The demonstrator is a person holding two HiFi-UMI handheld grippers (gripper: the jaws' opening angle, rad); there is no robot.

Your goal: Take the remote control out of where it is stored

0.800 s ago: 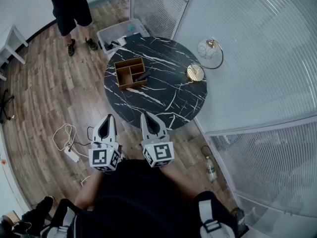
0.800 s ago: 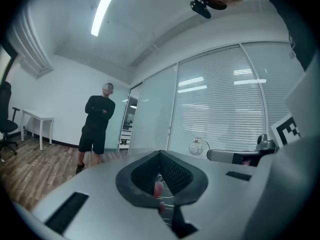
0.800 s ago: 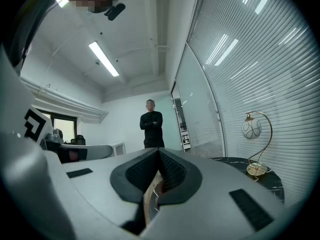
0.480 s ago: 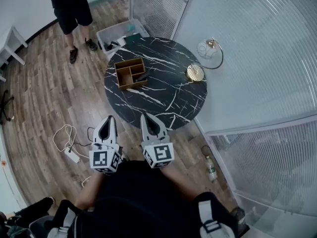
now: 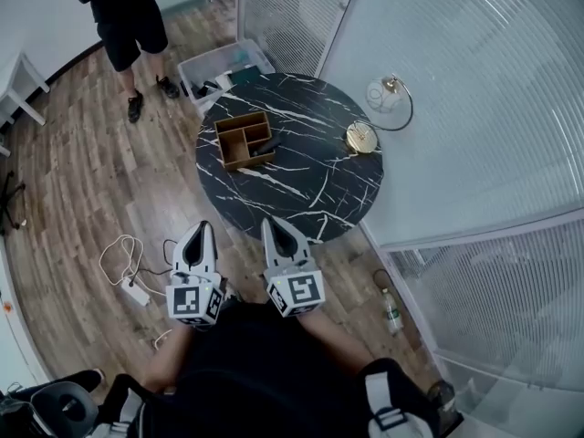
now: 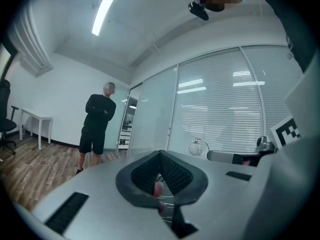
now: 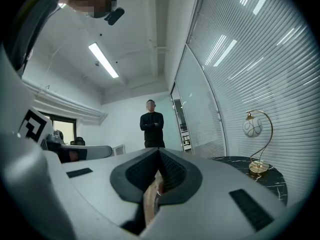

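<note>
The remote control (image 5: 267, 143) is a dark bar lying in a wooden organizer box (image 5: 239, 128) on the far left part of the round black marble table (image 5: 301, 185). My left gripper (image 5: 194, 235) and right gripper (image 5: 278, 229) are held side by side close to my body, short of the table's near edge, both shut and empty. In the left gripper view the left gripper (image 6: 160, 153) has its jaws meeting, level with the room. The right gripper (image 7: 160, 150) looks the same in its own view, with the table (image 7: 250, 179) low at the right.
A gold lamp with a white globe (image 5: 381, 94) stands at the table's right edge, against a glass wall with blinds. A plastic bin (image 5: 219, 65) sits on the floor behind the table. A person (image 5: 128, 16) stands at the far left. A power strip and cable (image 5: 128, 276) and a bottle (image 5: 391, 310) lie on the floor.
The head view has drifted slightly, so table and grippers sit a little lower in frame. Both grippers keep the same shut pose. The standing person has shifted feet.
</note>
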